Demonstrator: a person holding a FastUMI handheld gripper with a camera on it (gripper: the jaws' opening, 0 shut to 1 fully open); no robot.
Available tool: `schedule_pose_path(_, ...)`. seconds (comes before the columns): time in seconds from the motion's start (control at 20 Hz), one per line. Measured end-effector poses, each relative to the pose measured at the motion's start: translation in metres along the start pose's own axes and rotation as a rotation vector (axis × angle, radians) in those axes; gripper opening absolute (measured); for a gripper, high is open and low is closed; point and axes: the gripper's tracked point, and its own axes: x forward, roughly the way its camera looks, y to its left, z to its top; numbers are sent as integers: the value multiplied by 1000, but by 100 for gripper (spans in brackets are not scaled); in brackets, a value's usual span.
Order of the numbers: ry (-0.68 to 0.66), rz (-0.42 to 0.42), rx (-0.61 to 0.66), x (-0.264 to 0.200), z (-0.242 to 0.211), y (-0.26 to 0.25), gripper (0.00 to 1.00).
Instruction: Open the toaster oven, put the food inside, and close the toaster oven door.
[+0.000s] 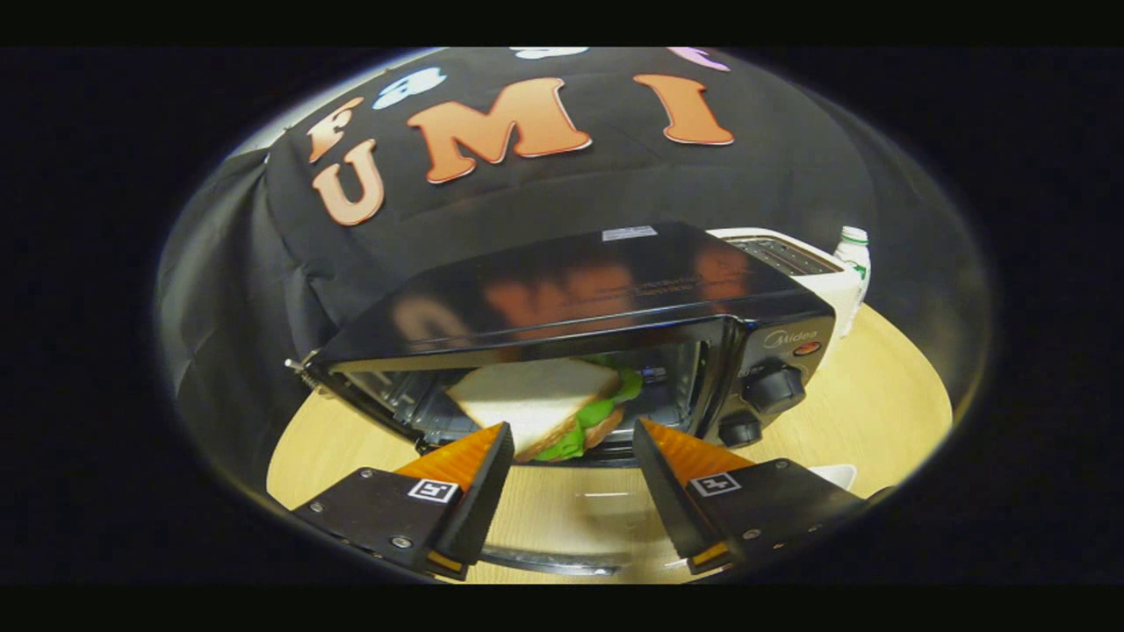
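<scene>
Two spread gripper jaws frame sandwich inside open toaster oven.

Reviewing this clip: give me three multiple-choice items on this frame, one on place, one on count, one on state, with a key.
1. Where is the sandwich?
A. inside the toaster oven
B. on the table
C. between the fingers

2. How many knobs on the oven's panel?
A. one
B. two
C. four

3. The tongs are:
A. shut on the sandwich
B. open
C. shut on a knob

Key: A, it lies in the cavity beyond the fingers; B, two dark knobs stacked; B, fingers apart, nothing held.
</scene>
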Motion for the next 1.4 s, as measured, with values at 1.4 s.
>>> schedule_pose_path(1.4,453,63,-213,-74,-183,8,78)
